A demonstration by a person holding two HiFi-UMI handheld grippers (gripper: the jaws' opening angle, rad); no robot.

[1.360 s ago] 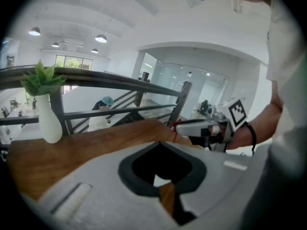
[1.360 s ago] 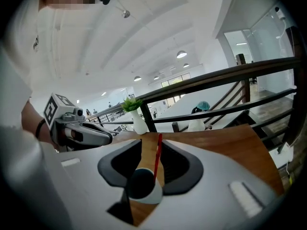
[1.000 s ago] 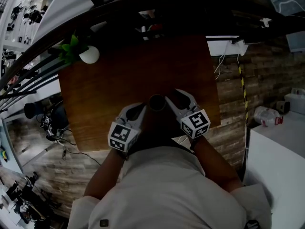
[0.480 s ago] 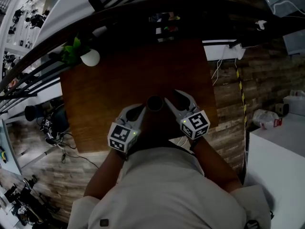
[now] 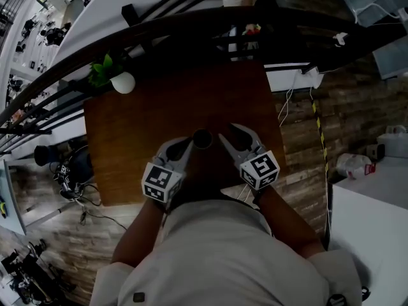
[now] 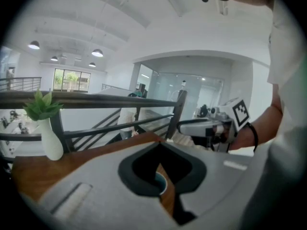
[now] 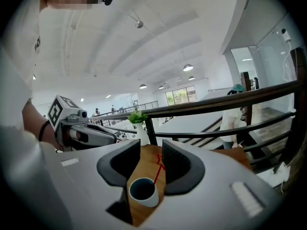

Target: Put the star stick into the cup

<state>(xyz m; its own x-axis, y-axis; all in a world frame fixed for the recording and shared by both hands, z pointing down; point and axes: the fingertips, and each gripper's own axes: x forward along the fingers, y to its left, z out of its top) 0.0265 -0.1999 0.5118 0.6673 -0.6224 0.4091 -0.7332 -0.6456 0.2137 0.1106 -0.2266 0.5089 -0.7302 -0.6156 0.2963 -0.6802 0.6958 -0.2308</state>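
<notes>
A small white cup (image 7: 143, 191) with a dark inside stands on the brown wooden table (image 5: 153, 120). A thin red star stick (image 7: 157, 167) stands in the cup and leans away, with its star end up between the right jaws. My right gripper (image 7: 151, 147) is behind the cup; its jaws are closing but stand well apart, and no pad presses the stick. In the head view the cup (image 5: 202, 138) sits between my left gripper (image 5: 189, 143) and right gripper (image 5: 228, 131); the stick is too thin to see there. The left gripper (image 6: 158, 143) is shut and empty, with the cup (image 6: 161, 183) showing through its hollow.
A white vase with a green plant (image 5: 118, 78) stands at the table's far left corner. A dark railing (image 5: 191, 27) runs along the far edge. The table's right edge (image 5: 279, 126) drops to a plank floor with cables. The person's torso hides the near edge.
The head view has tilted a little, so the table sits lower in the picture. Both grippers stay beside the cup, with no clear move of their own.
</notes>
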